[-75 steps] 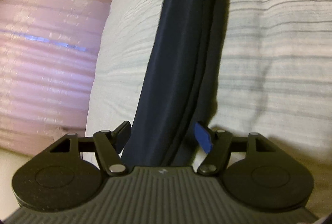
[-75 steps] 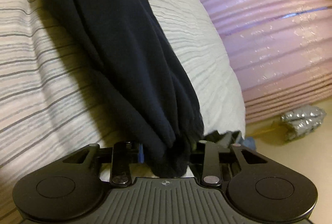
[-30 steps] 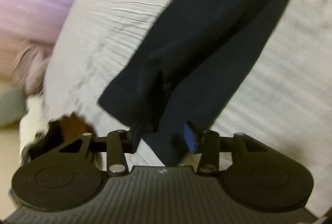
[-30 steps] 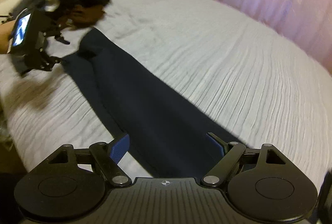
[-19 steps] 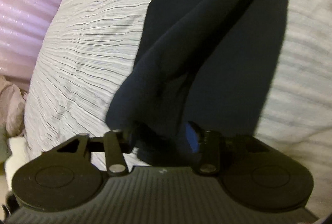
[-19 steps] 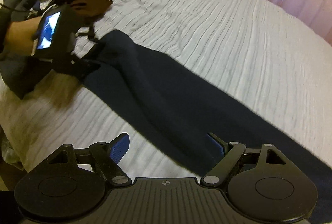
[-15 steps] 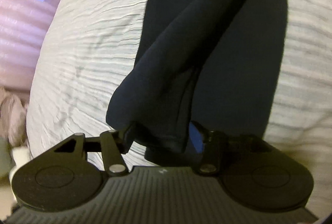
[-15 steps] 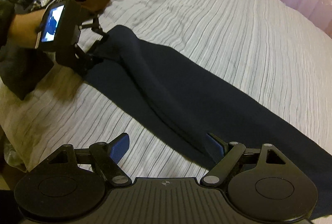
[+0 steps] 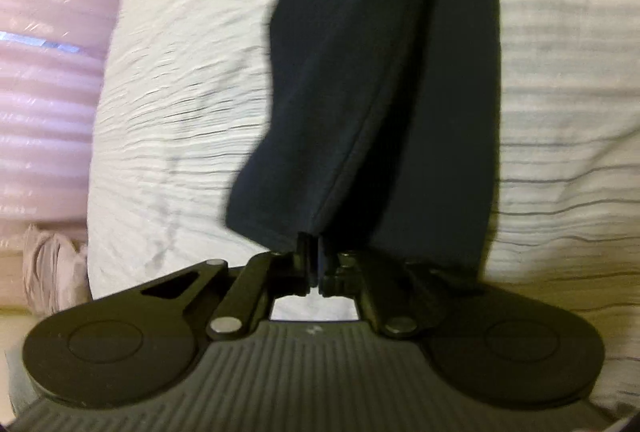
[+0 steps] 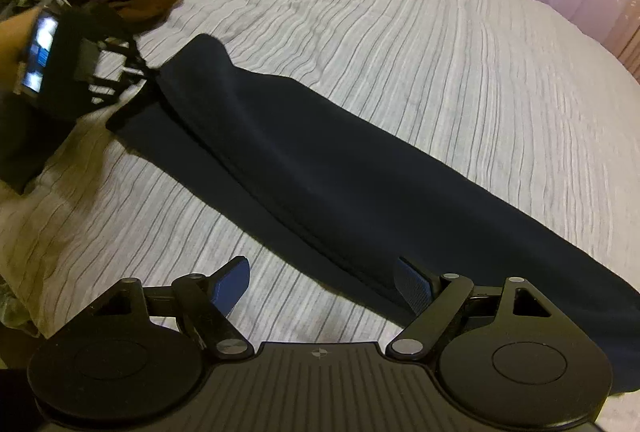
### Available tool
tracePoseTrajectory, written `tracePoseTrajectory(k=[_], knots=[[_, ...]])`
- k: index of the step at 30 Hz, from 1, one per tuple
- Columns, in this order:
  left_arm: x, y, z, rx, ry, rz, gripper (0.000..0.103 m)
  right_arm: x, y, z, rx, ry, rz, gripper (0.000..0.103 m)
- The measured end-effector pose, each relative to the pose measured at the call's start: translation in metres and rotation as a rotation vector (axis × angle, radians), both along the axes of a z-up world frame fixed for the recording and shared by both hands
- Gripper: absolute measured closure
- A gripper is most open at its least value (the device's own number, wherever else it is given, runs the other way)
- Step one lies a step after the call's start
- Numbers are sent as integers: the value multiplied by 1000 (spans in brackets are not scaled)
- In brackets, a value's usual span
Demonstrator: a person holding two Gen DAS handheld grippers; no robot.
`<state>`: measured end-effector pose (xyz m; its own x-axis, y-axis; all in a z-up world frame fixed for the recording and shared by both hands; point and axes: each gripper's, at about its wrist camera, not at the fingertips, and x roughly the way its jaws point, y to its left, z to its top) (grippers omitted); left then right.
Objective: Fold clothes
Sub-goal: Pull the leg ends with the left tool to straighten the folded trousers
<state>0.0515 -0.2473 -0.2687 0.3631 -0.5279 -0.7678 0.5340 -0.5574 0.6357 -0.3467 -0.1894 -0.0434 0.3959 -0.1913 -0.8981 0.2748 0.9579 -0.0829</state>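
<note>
The long dark navy garment (image 10: 320, 168) is a soft, matt knit cloth with a stitched seam along its length. It lies on a pale grey bedspread (image 10: 420, 32) of crinkled, ribbed fabric with thin darker stripes. The black left gripper (image 9: 315, 264) and black right gripper (image 10: 320, 282) look like matt plastic with ridged bodies, small shiny metal pivot pins and blue textured finger pads (image 10: 230, 282). The pink curtain (image 9: 44, 72) is sheer and faintly glossy.

The long cloth garment (image 10: 320, 168) is dark navy and plain. The crinkled bedspread (image 10: 400, 32) is pale grey with thin darker stripes. The pleated curtain (image 9: 44, 80) looks pink, perhaps faintly glittered.
</note>
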Motion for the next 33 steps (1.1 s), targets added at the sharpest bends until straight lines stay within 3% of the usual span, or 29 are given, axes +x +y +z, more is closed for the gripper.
tracePoseTrajectory(k=[3,11,17,23,33], knots=[[-9,22,17,5,20,1,101,-2,0,-1,2,9,-1,21],[-24,41,-18,81,37,1,101,-9,2,-4,8,34,-4,21],[-23,45,-24,71,61,19,101,-13,-4,-13,41,43,-47,21],[-15,40,8,22,115,73,101,-3,-4,-37,13,1,-44,21],[-1,25,46,-5,149,101,101,53,39,-89,-172,-152,78,21]])
